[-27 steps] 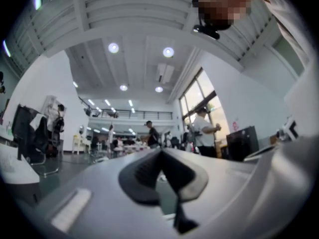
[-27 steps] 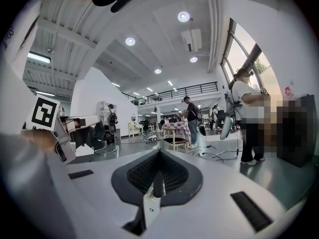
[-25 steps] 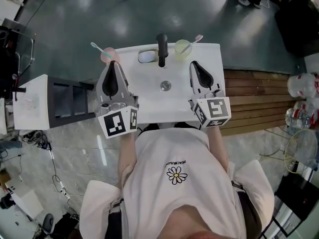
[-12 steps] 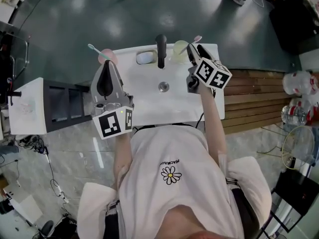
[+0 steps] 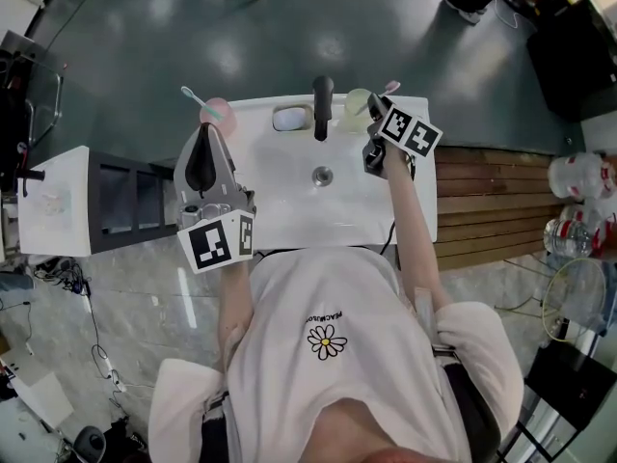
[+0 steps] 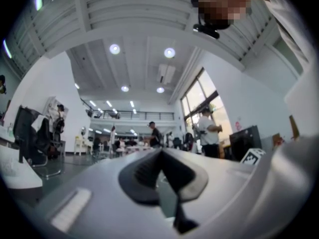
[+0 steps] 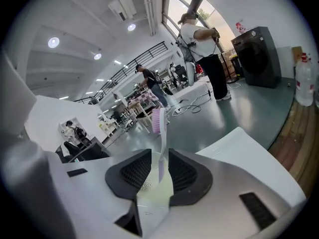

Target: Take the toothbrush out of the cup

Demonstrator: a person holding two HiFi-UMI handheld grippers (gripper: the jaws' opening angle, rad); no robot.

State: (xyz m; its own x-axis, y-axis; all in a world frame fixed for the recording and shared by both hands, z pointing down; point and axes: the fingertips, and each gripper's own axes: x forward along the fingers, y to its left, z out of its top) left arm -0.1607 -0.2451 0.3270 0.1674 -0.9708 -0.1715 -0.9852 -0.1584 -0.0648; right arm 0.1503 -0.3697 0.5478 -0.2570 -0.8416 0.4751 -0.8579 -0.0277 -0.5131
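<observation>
The right claw (image 5: 375,109) had travelled the most over the last second. It had started back at the near edge of the white worktop (image 5: 289,201), level with its partner. Then it swung forward and turned until it reached the green cup (image 5: 357,102) at the far right corner, beside the tap (image 5: 323,106). In its own view, the right claw (image 7: 160,156) stood with its jaws apart, one on each side of the pink toothbrush (image 7: 158,133). A sliver of gap showed at either pad, so it was lined up around the handle but had not yet pinched it. The toothbrush (image 5: 389,87) was therefore not out yet. It stood in the green cup (image 7: 153,190), its bristled head leaning out over the rim.

The left claw (image 5: 203,135) had hardly shifted. It rested at the left side of the worktop, pointing towards the pink cup (image 5: 217,112), which held a blue toothbrush (image 5: 193,96). In its own view, the left claw (image 6: 160,153) had its tips together with nothing between them.

The approach looked finished, so what remained was to close on the handle and lift it clear. The cup was light and nothing steadied it, so a pull that was not straight might have tipped or dragged it.
</observation>
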